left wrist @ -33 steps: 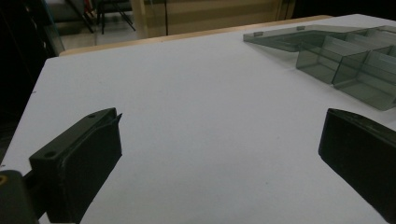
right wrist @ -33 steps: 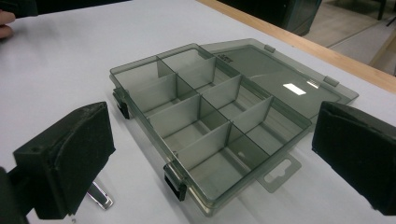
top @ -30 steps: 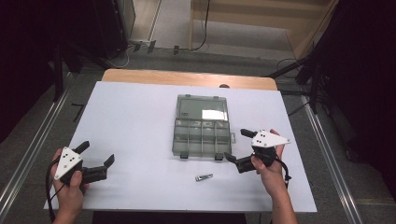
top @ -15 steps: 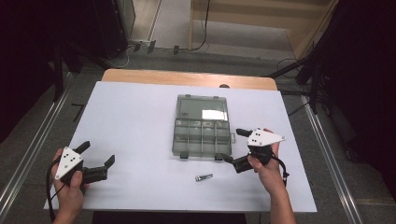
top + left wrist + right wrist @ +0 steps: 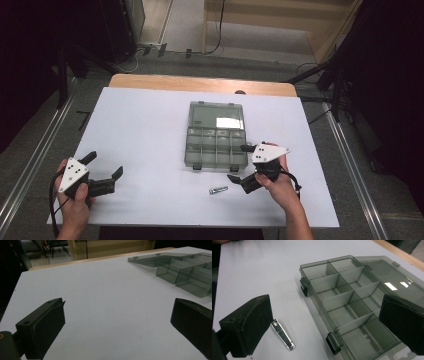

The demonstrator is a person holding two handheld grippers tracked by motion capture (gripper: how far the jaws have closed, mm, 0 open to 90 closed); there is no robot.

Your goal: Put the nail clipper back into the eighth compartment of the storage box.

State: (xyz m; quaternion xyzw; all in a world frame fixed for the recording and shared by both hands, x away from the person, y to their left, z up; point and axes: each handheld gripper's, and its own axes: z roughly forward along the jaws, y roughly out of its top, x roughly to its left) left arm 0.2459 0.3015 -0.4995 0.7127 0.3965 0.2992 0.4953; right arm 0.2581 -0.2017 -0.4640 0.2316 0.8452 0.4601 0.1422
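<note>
High view: right tongs (image 5: 241, 163) wide apart, held low over desk (image 5: 145, 125) just right of clipper (image 5: 218, 190), beside box (image 5: 216, 134) front corner; hand gripping from below, wrist angled inward. Left tongs (image 5: 104, 165) parted, empty, near desk's left front, well apart from box.

Left gripper view: jaws spread over bare desk, box (image 5: 180, 267) far right.

Right gripper view: clipper (image 5: 282, 334) flat on desk just beside left jaw, open box (image 5: 352, 302) between jaws.
</note>
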